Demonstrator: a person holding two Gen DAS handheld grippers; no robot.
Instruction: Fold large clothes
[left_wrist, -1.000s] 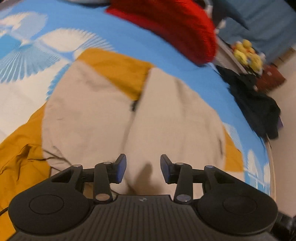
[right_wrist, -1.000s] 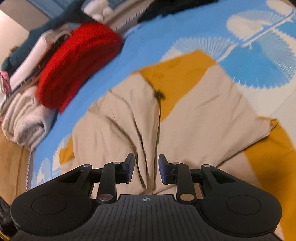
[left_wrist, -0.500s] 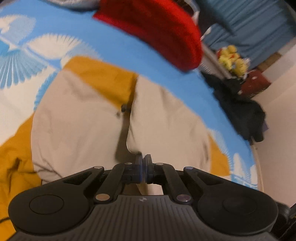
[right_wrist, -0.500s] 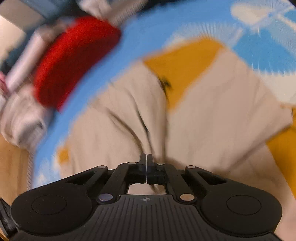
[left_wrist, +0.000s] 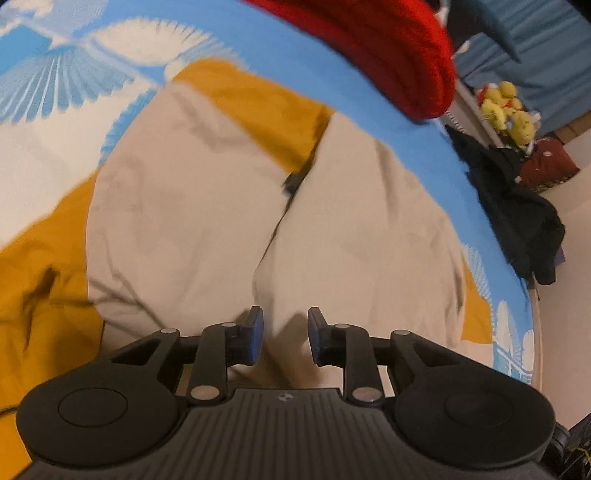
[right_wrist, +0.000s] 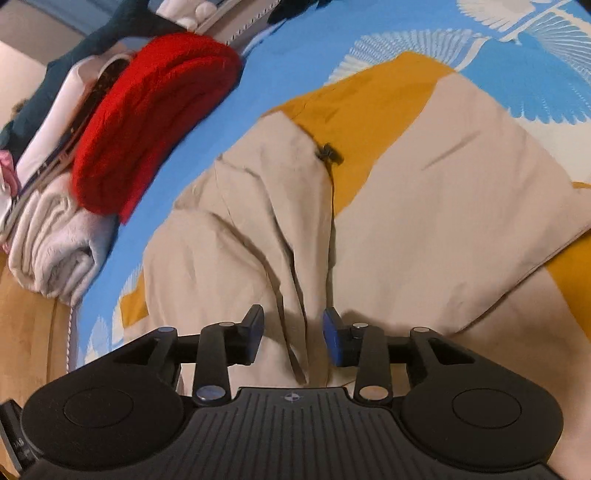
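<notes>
A large beige and mustard-yellow jacket (left_wrist: 192, 221) lies spread on a blue bedsheet with white bird prints (left_wrist: 332, 62). It also shows in the right wrist view (right_wrist: 424, 206), with a dark zipper pull (right_wrist: 327, 152) at the collar. My left gripper (left_wrist: 282, 330) is open and empty, just over the beige cloth near the front opening. My right gripper (right_wrist: 293, 328) is open and empty, with a raised fold of beige cloth lying between its fingers.
A red knitted garment (left_wrist: 388, 55) lies folded at the bed's far side, also in the right wrist view (right_wrist: 147, 122). Rolled white cloth (right_wrist: 55, 243) and stacked clothes lie beside it. Dark clothes (left_wrist: 517, 206) hang off the bed edge. Yellow plush toys (left_wrist: 506, 110) sit beyond.
Both grippers were open a second ago, closed on the beige cloth half a second ago, and are open again now. The jacket's middle folds shifted a little.
</notes>
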